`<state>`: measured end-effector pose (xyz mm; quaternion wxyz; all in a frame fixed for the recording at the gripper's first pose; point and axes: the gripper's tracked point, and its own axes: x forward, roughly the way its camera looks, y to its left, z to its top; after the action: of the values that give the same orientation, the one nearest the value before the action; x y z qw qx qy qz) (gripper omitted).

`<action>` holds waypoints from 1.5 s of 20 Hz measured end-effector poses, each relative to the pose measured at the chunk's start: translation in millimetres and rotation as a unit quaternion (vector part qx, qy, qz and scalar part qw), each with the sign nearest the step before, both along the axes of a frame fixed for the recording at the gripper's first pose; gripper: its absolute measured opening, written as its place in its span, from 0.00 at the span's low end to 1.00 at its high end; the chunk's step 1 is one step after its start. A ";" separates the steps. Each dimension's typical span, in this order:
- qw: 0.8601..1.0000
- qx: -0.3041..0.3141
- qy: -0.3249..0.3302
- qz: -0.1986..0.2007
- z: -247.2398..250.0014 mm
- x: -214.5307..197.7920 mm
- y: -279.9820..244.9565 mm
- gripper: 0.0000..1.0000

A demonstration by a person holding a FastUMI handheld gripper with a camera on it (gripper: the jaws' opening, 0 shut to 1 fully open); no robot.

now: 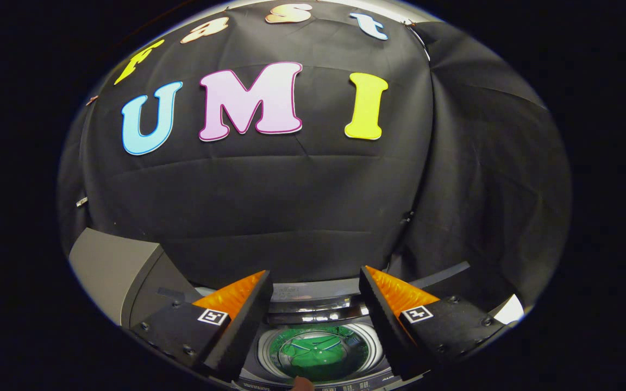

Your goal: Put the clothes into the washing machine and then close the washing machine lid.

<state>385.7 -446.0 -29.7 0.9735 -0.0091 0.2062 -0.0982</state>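
A green garment (315, 350) is seen lying inside the drum of the washing machine (318, 374), below and between the fingers of the gripper (315, 293), whose jaws are spread wide and empty. The lid is judged rigid and light, best pushed at its free edge, though that edge cannot be made out.
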 end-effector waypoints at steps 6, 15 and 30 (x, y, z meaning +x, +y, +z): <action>1.000 0.000 -0.007 -0.003 -3.3 1.8 0.4 0.99; 0.997 0.013 0.076 -0.005 -72.5 -14.3 0.9 0.99; 0.985 0.025 0.168 -0.026 -151.4 -46.4 -11.5 0.99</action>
<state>339.2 -457.5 -181.2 0.9219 0.0038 0.3698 -0.1155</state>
